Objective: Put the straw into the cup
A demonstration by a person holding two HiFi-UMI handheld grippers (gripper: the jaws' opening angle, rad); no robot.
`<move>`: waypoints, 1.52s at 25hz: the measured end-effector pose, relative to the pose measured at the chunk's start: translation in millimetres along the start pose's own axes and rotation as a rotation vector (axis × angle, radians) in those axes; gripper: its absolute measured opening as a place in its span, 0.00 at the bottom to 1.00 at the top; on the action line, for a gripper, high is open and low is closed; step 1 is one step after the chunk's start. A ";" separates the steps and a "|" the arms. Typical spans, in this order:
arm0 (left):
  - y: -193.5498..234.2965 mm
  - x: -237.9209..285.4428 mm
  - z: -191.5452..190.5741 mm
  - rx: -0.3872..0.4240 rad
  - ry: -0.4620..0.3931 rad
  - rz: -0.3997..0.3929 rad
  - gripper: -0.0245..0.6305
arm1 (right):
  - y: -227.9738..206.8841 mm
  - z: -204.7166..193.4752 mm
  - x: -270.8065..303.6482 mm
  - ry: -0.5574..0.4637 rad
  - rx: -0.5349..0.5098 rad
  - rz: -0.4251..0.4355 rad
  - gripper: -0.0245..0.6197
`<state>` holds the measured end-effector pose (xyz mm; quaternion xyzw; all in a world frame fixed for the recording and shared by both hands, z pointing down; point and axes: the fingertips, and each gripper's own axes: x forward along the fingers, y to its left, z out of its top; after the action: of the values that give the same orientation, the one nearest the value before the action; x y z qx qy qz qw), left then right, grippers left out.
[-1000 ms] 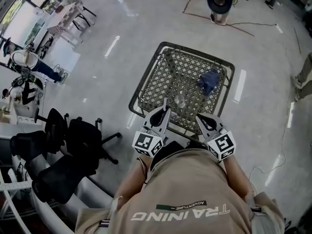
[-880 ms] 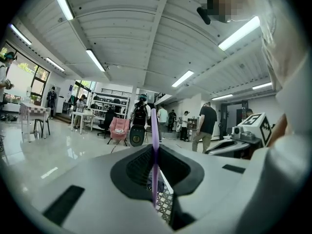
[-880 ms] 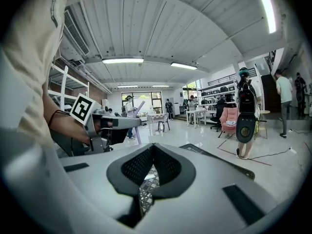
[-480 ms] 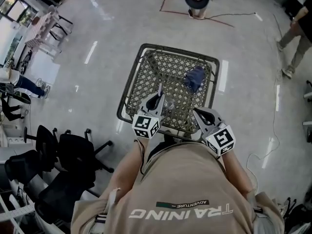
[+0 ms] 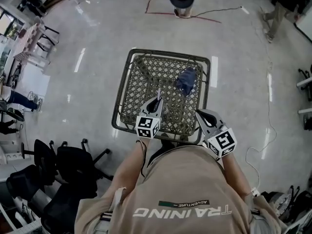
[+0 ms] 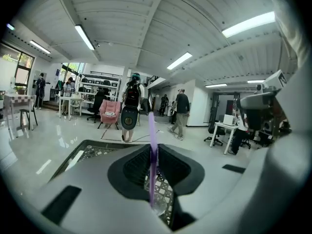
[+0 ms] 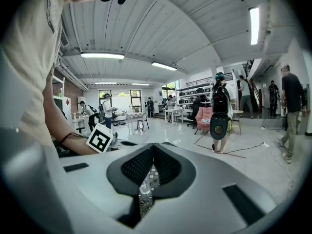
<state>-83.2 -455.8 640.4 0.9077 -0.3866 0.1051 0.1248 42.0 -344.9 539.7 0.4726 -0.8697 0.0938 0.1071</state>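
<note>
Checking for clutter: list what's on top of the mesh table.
A blue cloth and a clear cup sit on the mesh table. The left tool, right tool and the person's body cover its near edge, so anything there is hidden.

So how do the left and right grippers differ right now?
The left gripper is shut on the purple straw; the right gripper is shut on nothing. The left gripper sits beside the cup, the right gripper further off, near the edge of the table. Both hover over the table.
</note>
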 end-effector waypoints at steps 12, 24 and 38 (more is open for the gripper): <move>-0.1 -45.8 27.3 -0.009 -0.071 0.018 0.21 | 7.9 37.4 13.6 -0.088 -0.031 0.040 0.06; -8.0 -118.8 99.1 0.035 -0.246 0.010 0.06 | 26.5 93.5 35.0 -0.180 -0.097 0.149 0.06; -2.1 -120.8 145.4 0.082 -0.228 0.026 0.06 | 19.3 94.9 43.9 -0.162 -0.113 0.164 0.06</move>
<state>-150.0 -417.6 467.7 0.9130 -0.4055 0.0186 0.0412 -6.8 -394.9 459.6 0.3989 -0.9152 0.0146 0.0546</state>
